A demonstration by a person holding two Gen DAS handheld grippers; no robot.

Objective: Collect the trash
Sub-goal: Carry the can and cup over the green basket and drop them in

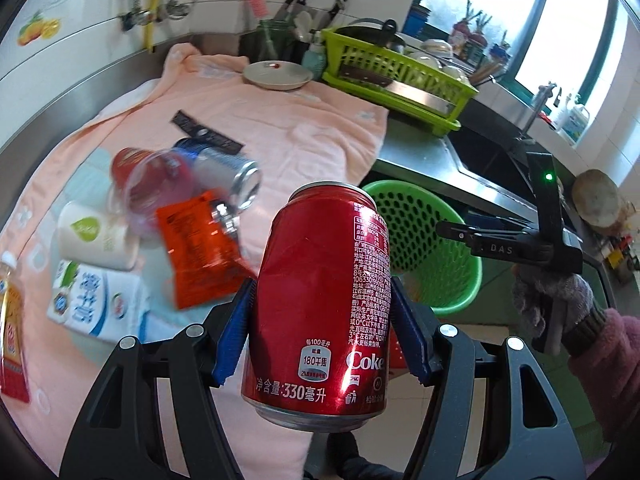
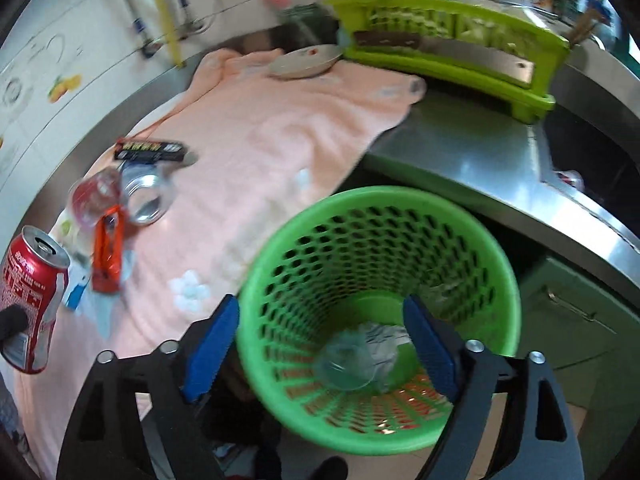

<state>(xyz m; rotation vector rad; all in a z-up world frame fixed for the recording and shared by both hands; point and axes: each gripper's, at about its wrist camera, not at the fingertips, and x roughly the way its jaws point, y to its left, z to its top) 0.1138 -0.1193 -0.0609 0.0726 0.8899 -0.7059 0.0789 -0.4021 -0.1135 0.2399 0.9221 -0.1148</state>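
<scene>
My left gripper is shut on a dented red Coke can, held upright above the pink towel; the can also shows at the left edge of the right wrist view. A green mesh trash basket stands beyond the counter edge. My right gripper is open and empty above the basket, which holds a clear plastic cup and crumpled paper. On the towel lie a clear cup, a silver can, an orange wrapper, a white cup and a milk carton.
A lime dish rack with a cleaver and a white plate sit at the back of the steel counter. A sink lies to the right. A black wrapper and a juice pouch lie on the towel.
</scene>
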